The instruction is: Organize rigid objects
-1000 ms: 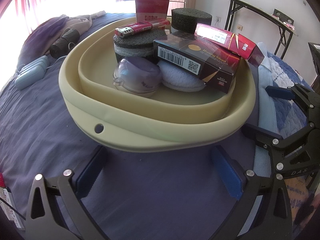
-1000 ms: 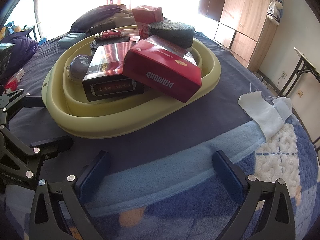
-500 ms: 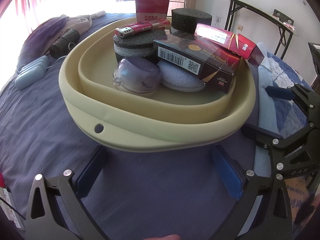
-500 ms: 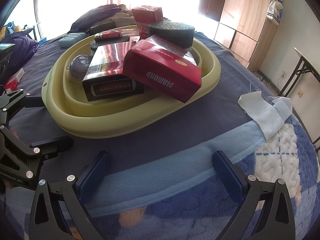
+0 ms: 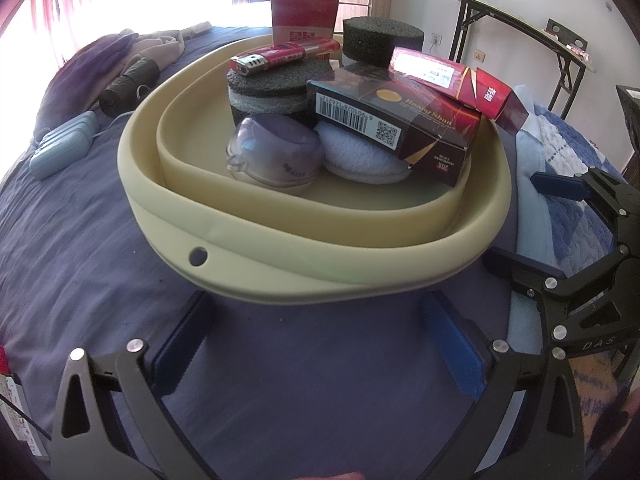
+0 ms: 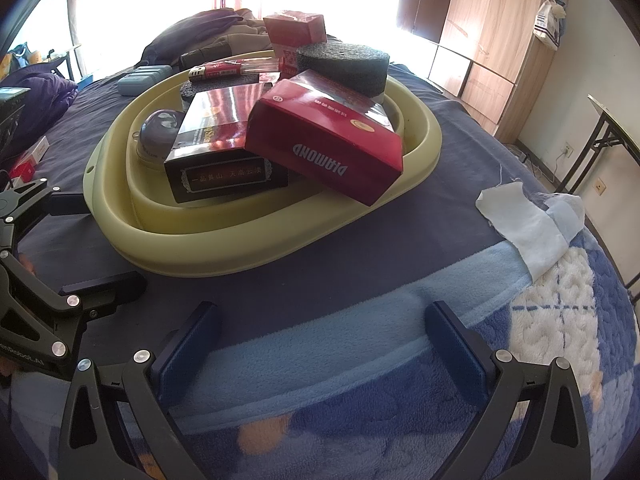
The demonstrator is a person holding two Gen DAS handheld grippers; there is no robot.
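The bed (image 6: 400, 240) wore a dark navy sheet, and a pale yellow basin (image 5: 280, 272) sat on it. Near the basin lay a light-blue case (image 5: 64, 150), a white cloth (image 6: 524, 220) and a blue patterned fleece blanket (image 6: 560, 340).

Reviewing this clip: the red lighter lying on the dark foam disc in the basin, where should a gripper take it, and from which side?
Grip the red lighter mid-body across its narrow width, coming down from above. It lies flat and long on the foam disc, top and both long sides exposed, with the small red box close behind its far end. Both grippers are open and empty.
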